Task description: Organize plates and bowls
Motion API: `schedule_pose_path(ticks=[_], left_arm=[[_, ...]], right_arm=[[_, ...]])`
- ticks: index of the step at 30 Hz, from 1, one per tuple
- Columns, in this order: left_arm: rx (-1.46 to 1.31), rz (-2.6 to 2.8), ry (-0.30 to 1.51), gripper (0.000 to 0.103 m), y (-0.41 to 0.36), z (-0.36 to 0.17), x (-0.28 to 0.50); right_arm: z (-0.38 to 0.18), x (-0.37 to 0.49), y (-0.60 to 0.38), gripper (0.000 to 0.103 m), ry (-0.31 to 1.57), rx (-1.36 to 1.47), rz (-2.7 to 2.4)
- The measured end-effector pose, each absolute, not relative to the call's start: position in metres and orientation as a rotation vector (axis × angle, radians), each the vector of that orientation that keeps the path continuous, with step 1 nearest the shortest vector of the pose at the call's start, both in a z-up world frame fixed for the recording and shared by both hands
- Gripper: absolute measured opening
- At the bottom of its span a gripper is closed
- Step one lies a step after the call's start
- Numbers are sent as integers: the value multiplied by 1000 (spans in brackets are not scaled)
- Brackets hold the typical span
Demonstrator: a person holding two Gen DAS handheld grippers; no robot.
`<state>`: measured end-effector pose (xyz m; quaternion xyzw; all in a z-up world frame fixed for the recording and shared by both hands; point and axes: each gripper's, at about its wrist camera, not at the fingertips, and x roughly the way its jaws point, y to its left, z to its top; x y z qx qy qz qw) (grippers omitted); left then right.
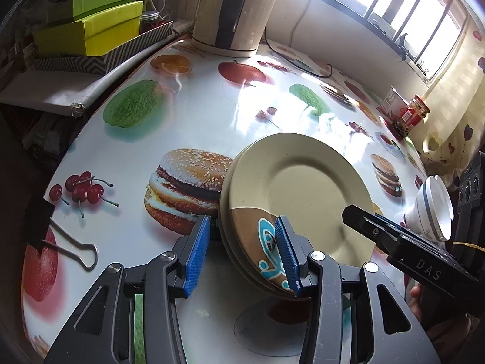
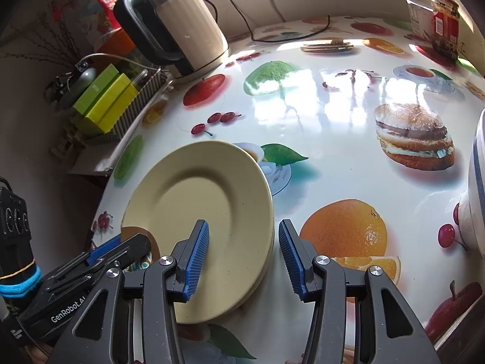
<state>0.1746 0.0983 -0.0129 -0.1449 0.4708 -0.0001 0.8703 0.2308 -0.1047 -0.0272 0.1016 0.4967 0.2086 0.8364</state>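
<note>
A stack of cream plates (image 1: 303, 188) hangs tilted just above the table and casts a shadow below it. The top plate bears a brown patch with a blue pattern. My left gripper (image 1: 242, 223) is shut on the stack's near rim, one blue pad on the patterned patch and the other under the edge. In the right wrist view the same stack (image 2: 197, 197) is clamped at its opposite rim by my right gripper (image 2: 242, 224), one pad on top and one below. White bowls with a grey band (image 1: 430, 209) are nested at the table's right side, and again at the frame edge (image 2: 476, 188).
A fruit-and-burger print cloth covers the table (image 1: 197, 115). A cream kettle (image 1: 233, 9) with its cable stands at the back. Green boxes (image 1: 91, 30) sit on a side shelf past the table's left edge. A binder clip (image 1: 75, 248) lies near left. A red jar (image 1: 415, 115) stands far right.
</note>
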Motion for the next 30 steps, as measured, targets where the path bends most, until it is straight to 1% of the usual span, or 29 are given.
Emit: schedule_pose_path(ticks=[9, 17, 25, 30], left_arm=[[-254, -53, 925, 47, 65, 25, 165], [-228, -179, 932, 47, 9, 37, 175], [-196, -266, 930, 47, -43, 44, 195], [-169, -308, 951, 47, -72, 41, 213]], right_arm=[[15, 201, -147, 48, 942, 222, 392], [46, 180, -218, 48, 876, 197, 235], [42, 175, -292, 48, 863, 225, 26], [33, 179, -317, 48, 869, 249, -13]])
